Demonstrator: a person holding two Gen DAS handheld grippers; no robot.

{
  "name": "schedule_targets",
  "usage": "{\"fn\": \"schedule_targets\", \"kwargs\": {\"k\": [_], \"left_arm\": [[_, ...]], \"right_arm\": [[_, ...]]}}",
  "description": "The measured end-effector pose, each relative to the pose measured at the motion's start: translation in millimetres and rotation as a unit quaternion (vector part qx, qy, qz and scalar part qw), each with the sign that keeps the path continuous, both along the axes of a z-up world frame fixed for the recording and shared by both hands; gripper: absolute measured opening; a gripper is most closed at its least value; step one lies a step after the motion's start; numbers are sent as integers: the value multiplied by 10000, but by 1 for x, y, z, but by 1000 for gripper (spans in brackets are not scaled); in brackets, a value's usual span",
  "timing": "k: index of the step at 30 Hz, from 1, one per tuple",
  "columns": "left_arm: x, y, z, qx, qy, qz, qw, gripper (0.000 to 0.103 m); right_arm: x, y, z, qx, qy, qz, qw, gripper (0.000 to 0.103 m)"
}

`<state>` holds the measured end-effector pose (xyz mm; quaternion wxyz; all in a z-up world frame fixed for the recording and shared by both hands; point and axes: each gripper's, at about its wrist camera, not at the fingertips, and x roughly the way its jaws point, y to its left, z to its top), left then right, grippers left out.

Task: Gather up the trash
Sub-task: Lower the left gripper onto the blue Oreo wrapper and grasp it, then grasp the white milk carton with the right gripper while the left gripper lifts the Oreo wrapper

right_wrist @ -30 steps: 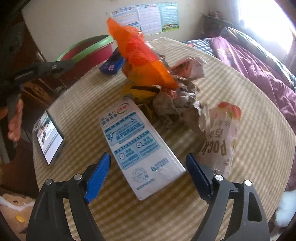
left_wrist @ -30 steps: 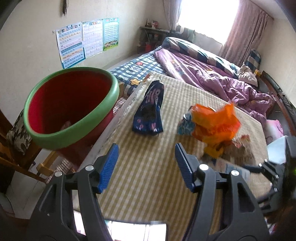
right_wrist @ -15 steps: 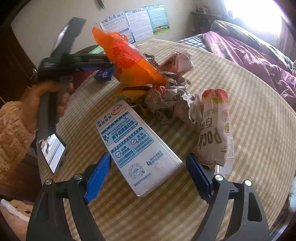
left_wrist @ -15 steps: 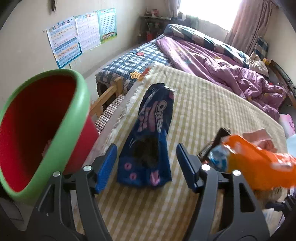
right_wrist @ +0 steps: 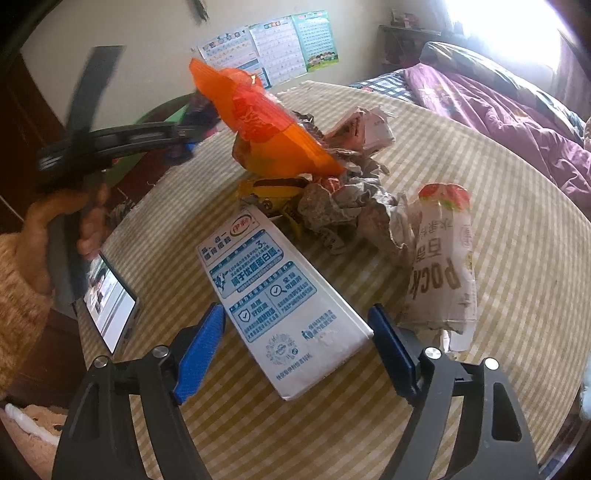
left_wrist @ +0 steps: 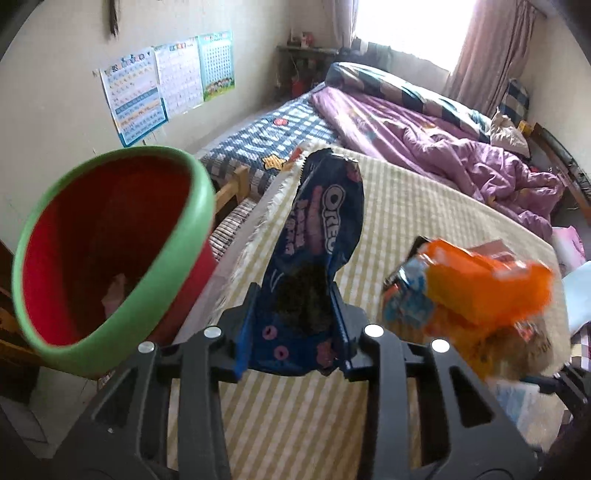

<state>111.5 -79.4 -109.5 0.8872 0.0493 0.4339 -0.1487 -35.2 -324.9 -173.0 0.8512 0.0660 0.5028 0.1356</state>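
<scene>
Striped table; Oreo wrapper lengthwise, away.

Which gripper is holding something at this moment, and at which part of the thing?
The left gripper, whose jaws have just been closing, pinches the blue Oreo wrapper at its near end. The right gripper is open around the milk carton, holding nothing.

Bedroom. Cream wall, upper left, carries three posters. Bright window at top, overexposed; pink curtain on its right. Bed at centre with purple quilt. Table under striped yellow-green cloth fills the lower frame.
</scene>
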Motion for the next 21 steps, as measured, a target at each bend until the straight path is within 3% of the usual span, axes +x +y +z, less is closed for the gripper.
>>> {"fn": "schedule_targets", "kwargs": {"k": [6,13,15,21], "left_arm": [[-33,21,21,-314,-58,109,9994,35],[-58,38,39,-493,-273,257,9981,35],[-61,43,43,-528,-317,328,9976,35],[-68,72,52,-559,-447,672,9952,35]], "right_arm": [[-10,12,0,-100,64,56,9999,69],[-11,25,-10,-359,132,140,9992,72],[-13,28,-11,-393,118,63,9991,64],[-23,34,2,-385,-129,23,9992,60]]}}
